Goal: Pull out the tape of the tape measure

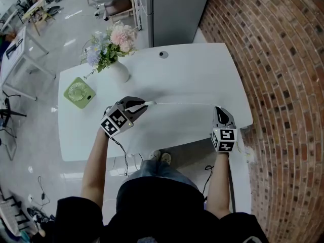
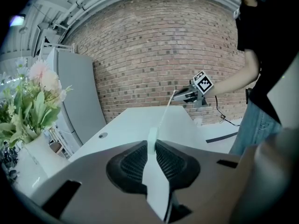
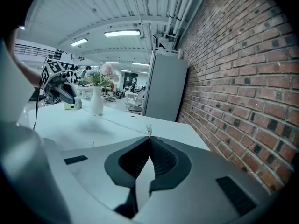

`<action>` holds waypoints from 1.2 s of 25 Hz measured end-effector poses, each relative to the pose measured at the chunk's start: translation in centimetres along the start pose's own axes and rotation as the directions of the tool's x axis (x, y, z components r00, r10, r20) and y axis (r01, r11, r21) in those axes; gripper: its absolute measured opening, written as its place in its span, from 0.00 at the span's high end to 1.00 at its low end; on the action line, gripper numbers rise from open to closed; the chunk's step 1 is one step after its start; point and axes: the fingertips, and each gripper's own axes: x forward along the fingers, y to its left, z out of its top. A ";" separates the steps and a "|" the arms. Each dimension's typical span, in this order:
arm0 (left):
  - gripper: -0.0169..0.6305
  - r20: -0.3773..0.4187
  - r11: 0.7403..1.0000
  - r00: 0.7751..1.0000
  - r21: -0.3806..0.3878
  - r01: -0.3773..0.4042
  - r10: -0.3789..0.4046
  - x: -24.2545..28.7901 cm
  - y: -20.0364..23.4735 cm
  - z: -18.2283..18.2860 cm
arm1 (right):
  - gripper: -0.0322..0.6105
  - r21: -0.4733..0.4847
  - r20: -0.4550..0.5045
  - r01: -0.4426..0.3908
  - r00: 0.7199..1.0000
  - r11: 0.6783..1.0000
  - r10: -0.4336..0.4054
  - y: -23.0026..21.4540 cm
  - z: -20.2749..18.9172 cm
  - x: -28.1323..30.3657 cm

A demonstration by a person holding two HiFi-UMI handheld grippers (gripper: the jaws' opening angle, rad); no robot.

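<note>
White table (image 1: 192,70) beside a brick wall (image 1: 283,85), with a grey cabinet (image 1: 177,9) past its far edge. On the far left of the table top: green desk fan (image 1: 79,92), lying flat, near the vase (image 1: 117,72); both well apart from the tape's line. Small round cap (image 1: 163,54) set in the table near the far edge. Left gripper (image 1: 139,107): jaws clamped on the white tape measure case (image 2: 156,181), held over the table's left half. Tape (image 1: 182,104): thin, pale, drawn out straight from the case, long axis left to right across the head view, roughly along the table's near edge. Right gripper (image 1: 219,110): jaws pressed together on the tape's end tab (image 3: 149,129), at the table's right edge. Vase upright, holding pink and blue flowers (image 1: 114,42) with green leaves.
</note>
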 end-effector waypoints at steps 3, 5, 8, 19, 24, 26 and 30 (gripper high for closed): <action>0.86 -0.007 1.000 1.000 -0.003 0.000 0.000 -0.1 0.3 -0.2 | 0.95 0.004 -0.007 0.009 1.000 1.000 -0.008 -0.6 -0.3 0.0; 0.86 -0.012 1.000 1.000 -0.005 -0.003 0.003 -0.3 0.4 -0.4 | 0.95 0.007 -0.011 0.015 1.000 1.000 -0.015 -1.0 -0.6 0.0; 0.86 -0.021 1.000 1.000 -0.014 -0.008 0.007 -0.4 0.7 -1.0 | 0.95 0.010 -0.015 0.020 1.000 1.000 -0.020 -1.4 -0.9 0.1; 0.86 -0.039 1.000 0.999 -0.021 0.007 -0.008 0.8 0.9 -1.6 | 0.95 -0.009 -0.024 -0.052 0.998 0.999 0.052 0.3 -0.7 2.6; 0.86 -0.058 1.000 0.998 -0.028 0.013 -0.014 1.7 1.2 -2.3 | 0.95 -0.023 -0.025 -0.094 0.995 0.995 0.094 1.7 -0.3 4.2; 0.86 -0.067 0.999 0.998 -0.037 0.013 -0.016 1.7 1.4 -2.9 | 0.95 -0.024 -0.029 -0.108 0.994 0.994 0.107 2.0 -0.4 4.7; 0.86 -0.081 0.999 0.997 -0.050 0.010 -0.014 2.1 1.8 -4.0 | 0.94 -0.044 -0.051 -0.137 0.990 0.990 0.135 2.5 -1.1 6.1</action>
